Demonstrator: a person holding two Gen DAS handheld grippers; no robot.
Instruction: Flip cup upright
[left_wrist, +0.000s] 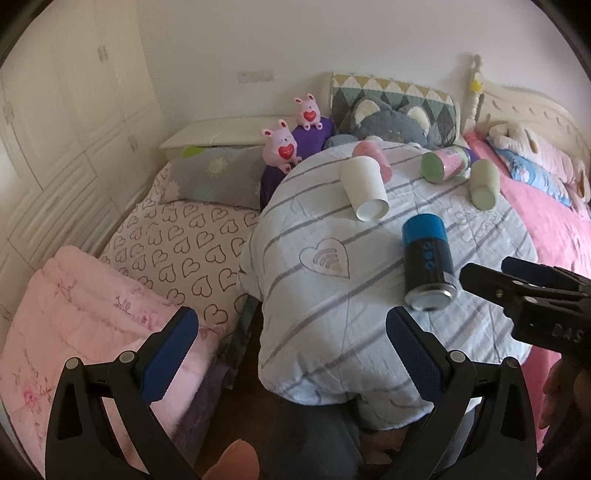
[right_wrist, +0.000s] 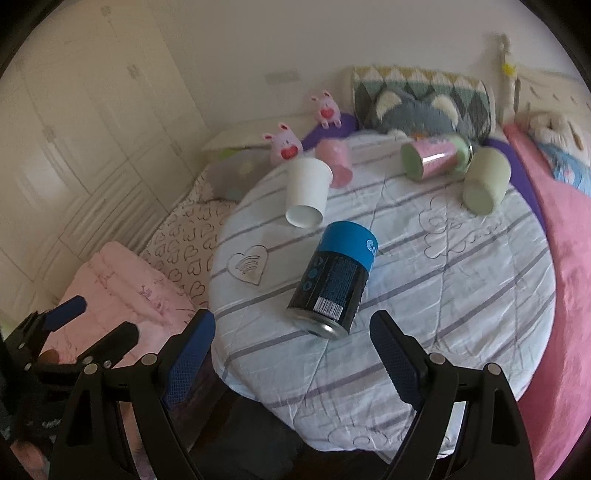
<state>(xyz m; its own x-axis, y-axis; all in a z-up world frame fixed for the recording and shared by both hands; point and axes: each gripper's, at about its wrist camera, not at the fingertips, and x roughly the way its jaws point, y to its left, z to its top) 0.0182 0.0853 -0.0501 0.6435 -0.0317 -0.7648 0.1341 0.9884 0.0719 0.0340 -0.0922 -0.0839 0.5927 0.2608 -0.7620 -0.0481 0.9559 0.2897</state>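
A black cup with a blue band lies on its side on the striped quilt-covered round table, metal end toward me. A white paper cup, a pink cup, a pink-and-green cup and a pale green cup also lie tipped over. My left gripper is open and empty, left of the black cup. My right gripper is open, just short of the black cup's metal end; it also shows in the left wrist view.
A bed with a heart-print sheet and a folded pink blanket lies left of the table. A pink bedspread lies to the right. Pink plush pigs, pillows and a headboard stand behind. White wardrobes line the left wall.
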